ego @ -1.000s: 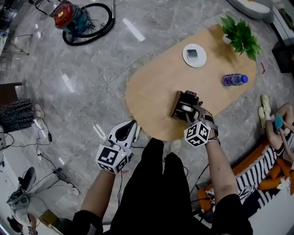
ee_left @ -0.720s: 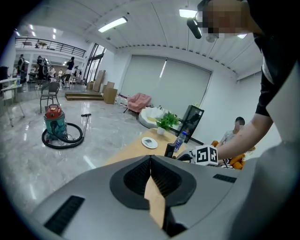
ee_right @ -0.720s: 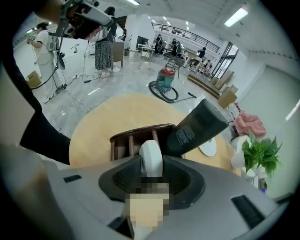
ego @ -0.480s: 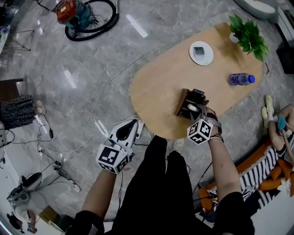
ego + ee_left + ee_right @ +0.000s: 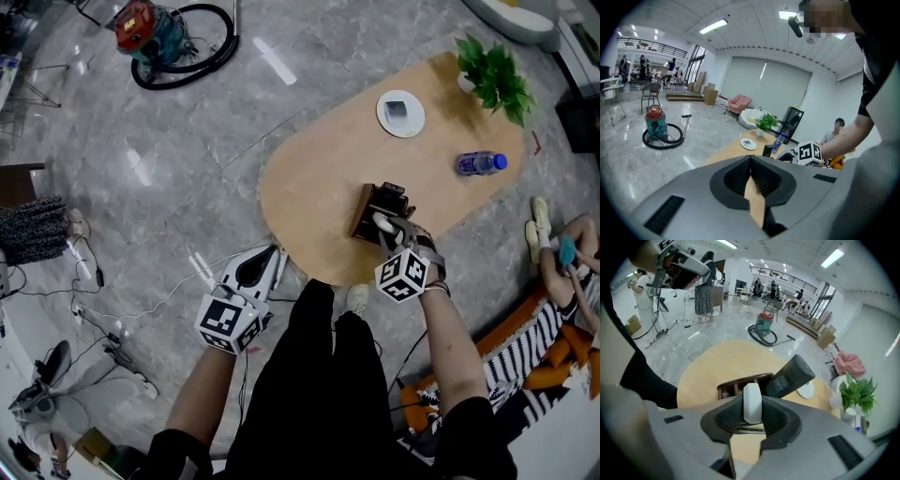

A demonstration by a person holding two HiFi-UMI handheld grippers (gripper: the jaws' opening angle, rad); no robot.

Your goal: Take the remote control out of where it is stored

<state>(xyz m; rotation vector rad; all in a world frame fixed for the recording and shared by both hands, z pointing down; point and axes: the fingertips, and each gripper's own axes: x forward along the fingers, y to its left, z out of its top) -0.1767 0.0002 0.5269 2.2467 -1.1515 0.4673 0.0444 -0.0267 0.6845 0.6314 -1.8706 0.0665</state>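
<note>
White remote (image 5: 752, 401) in the dark holder (image 5: 733, 383) on the oval wooden worktop (image 5: 309, 187), grey marble floor (image 5: 169, 141), right hand-held gripper (image 5: 752, 417) jaws just closed in, pinching it, left hand-held gripper (image 5: 751, 177) pressed together, unmoved.

- Table (image 5: 309, 178): pale wood, smooth, matt.
- Holder (image 5: 742, 380): dark wood, slightly glossy.
- White remote (image 5: 752, 401): smooth plastic, faint sheen.
- Black remote (image 5: 792, 375): matt plastic.
- Floor (image 5: 187, 112): grey stone, polished, reflective.
- Bottle (image 5: 478, 164): clear plastic.

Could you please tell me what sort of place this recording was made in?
Probably a large open hall staged as a living area: polished stone floor, oval wooden table with a potted plant, and a vacuum cleaner left out.
</note>
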